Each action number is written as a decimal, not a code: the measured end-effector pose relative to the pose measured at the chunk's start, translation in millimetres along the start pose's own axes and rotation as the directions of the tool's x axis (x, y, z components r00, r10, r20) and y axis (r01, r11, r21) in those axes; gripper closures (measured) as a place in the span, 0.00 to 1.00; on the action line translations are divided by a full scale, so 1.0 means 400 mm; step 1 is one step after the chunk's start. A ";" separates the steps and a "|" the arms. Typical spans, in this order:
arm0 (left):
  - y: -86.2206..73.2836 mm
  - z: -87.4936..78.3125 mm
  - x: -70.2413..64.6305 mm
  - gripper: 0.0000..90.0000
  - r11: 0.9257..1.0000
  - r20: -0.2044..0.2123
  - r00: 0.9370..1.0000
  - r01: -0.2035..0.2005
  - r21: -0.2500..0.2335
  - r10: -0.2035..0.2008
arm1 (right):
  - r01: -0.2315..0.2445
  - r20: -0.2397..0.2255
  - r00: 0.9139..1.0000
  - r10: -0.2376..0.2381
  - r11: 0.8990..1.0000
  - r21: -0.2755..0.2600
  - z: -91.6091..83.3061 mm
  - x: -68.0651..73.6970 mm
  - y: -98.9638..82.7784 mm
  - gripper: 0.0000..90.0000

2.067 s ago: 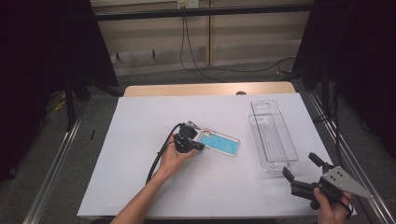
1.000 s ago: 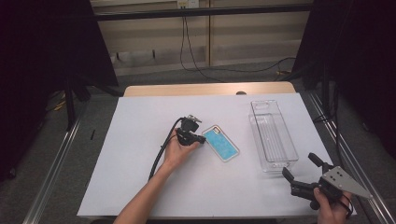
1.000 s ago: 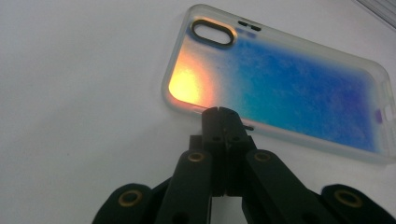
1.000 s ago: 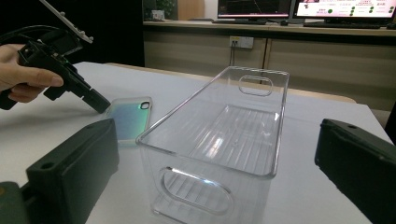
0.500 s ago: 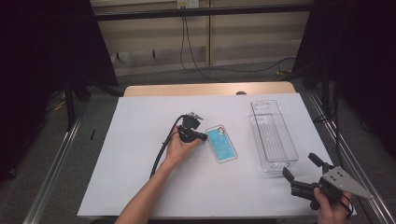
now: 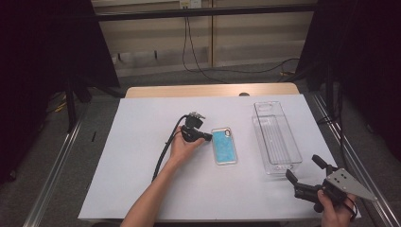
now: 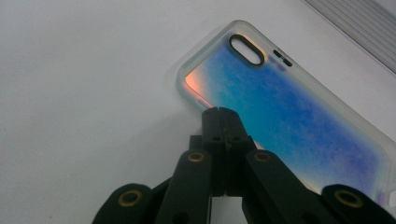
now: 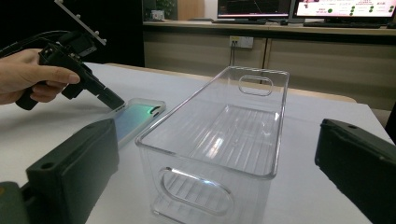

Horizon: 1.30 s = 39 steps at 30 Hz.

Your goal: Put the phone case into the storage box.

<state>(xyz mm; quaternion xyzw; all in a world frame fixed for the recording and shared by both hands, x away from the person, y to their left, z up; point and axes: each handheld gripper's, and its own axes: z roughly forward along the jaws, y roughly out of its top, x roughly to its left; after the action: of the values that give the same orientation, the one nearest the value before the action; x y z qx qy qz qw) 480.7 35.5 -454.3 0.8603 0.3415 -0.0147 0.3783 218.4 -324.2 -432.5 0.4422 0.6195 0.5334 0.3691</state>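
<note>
White table (image 6: 142, 189), left hand-held gripper (image 6: 208, 137) closed, tips touching phone case (image 6: 223, 146)

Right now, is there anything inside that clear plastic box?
Nothing: through the clear box its ribbed floor shows bare. The phone case lies outside, on the white table, beside it.

High view: above, facing forward and down over table (image 6: 142, 189). Left gripper view: close over phone case (image 7: 299, 121). Right gripper view: low, behind clear bin (image 8: 219, 140); shares both.
</note>
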 end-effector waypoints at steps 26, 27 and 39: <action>0.030 0.046 -0.026 1.00 1.000 0.010 1.000 0.014 -0.023 -0.014 | -0.003 -0.010 1.000 0.003 1.000 -0.004 -0.001 0.000 0.001 0.00; 0.031 0.047 -0.027 1.00 1.000 0.009 1.000 0.014 -0.025 -0.014 | -0.003 -0.010 1.000 0.003 1.000 -0.004 -0.001 0.000 0.001 0.00; 0.035 0.023 -0.029 1.00 0.998 -0.040 0.998 0.035 -0.061 -0.037 | -0.003 -0.008 1.000 0.003 1.000 -0.007 -0.007 -0.001 0.000 0.00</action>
<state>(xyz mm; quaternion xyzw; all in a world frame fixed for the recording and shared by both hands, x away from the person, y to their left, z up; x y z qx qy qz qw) 482.2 16.1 -448.4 0.8423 0.3649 0.0066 0.3967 216.0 -325.7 -432.0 0.4396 0.6184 0.5380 0.3673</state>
